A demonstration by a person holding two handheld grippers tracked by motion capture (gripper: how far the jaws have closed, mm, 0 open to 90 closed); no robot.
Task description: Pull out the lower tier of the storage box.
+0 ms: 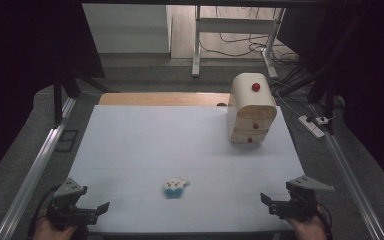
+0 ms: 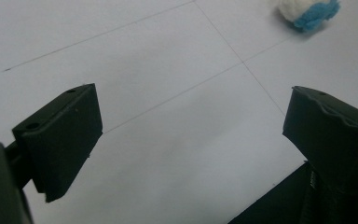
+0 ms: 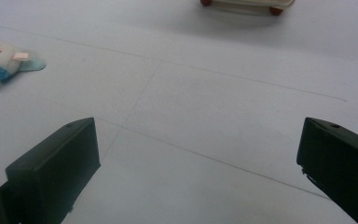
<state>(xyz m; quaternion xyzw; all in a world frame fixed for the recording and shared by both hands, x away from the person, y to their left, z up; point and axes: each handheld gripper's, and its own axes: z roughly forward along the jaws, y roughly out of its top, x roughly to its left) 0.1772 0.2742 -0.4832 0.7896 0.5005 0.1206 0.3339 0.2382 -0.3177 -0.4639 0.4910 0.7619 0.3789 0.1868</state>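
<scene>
A small white and blue plush toy [image 1: 175,187] lies on the white table [image 1: 180,145] near the front middle; it also appears in the left gripper view as the toy [image 2: 310,13] and in the right gripper view as the toy [image 3: 2,65]. A wooden mini drawer chest [image 1: 250,109] with red knobs stands at the back right; its base [image 3: 249,4] shows at the top of the right gripper view. My left gripper [image 1: 92,212] rests at the front left corner, open and empty [image 2: 191,135]. My right gripper [image 1: 275,204] sits at the front right, jaws wide apart with nothing between them [image 3: 198,163].
Metal rails [image 1: 35,175] run along both sides of the table. A wooden strip [image 1: 165,99] borders the far edge. Beyond it are desk legs [image 1: 196,45], floor cables and a power strip [image 1: 312,125].
</scene>
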